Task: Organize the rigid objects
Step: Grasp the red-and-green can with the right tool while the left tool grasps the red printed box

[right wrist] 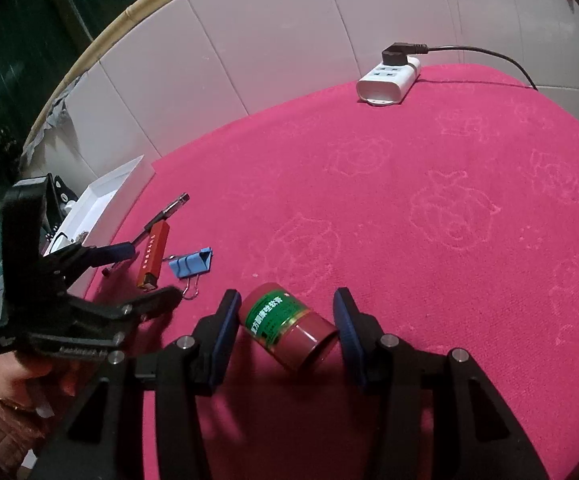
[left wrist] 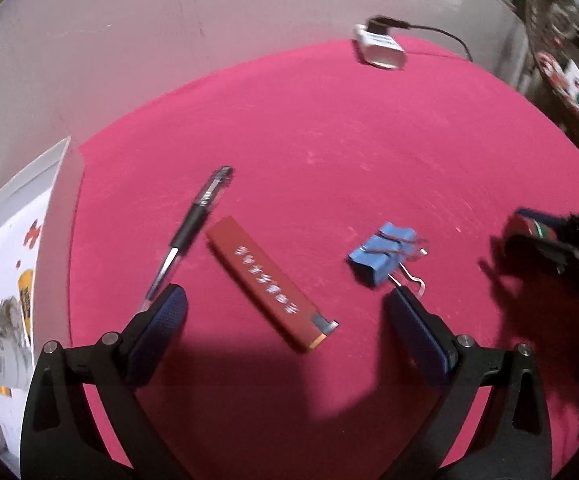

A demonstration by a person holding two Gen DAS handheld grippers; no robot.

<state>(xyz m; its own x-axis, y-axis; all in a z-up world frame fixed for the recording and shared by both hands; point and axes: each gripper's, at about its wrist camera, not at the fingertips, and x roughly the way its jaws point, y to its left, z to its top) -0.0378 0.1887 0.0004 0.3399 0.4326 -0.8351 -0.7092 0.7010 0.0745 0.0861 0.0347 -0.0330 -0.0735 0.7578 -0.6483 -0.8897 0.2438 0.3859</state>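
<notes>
I see the worktop (right wrist: 429, 208) covered in a magenta cloth with faint floral outlines pressed into it. Lying on it toward my left is a black pen (left wrist: 193, 228), and just beside that, roughly parallel, a red lighter (left wrist: 269, 284) with pale lettering. A blue binder clip (left wrist: 383, 254) sits near the lighter, its wire handles pointing toward me. Well apart from those, a red canister (right wrist: 289, 326) with a green label lies on its side. At the far edge rests a white power strip (right wrist: 389, 78) with a black plug in it.
</notes>
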